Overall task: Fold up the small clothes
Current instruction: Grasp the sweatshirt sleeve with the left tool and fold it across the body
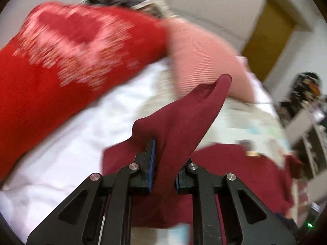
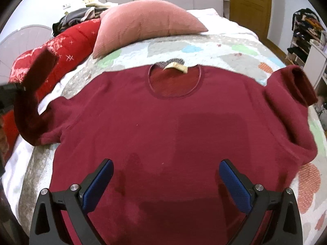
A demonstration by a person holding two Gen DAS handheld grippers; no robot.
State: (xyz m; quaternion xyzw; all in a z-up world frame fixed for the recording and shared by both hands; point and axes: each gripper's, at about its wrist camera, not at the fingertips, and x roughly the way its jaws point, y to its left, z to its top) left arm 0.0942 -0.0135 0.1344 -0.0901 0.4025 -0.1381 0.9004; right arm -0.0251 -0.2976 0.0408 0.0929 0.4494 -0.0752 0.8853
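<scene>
1. A maroon sweater (image 2: 163,126) lies flat on the bed (image 2: 224,47), neckline toward the pink pillow (image 2: 147,22); no fold is done yet.
2. The left gripper (image 1: 163,161) has its jaws clamped on the sweater's sleeve (image 1: 184,122), lifted off the bed.
3. The right gripper (image 2: 166,183) hovers over the hem, jaws wide and empty.

The maroon sweater (image 2: 163,126) covers most of the near bed (image 2: 224,47), lying flat, so a gripper passes freely above it. Far behind its collar, the pink pillow (image 2: 147,22) blocks the way. To the left, the red quilt (image 2: 67,47) forms a long ridge, with the lifted left sleeve (image 2: 34,94) standing before it. The patterned bedspread on the right looks bare, though the rolled right sleeve (image 2: 294,83) bulges there.
</scene>
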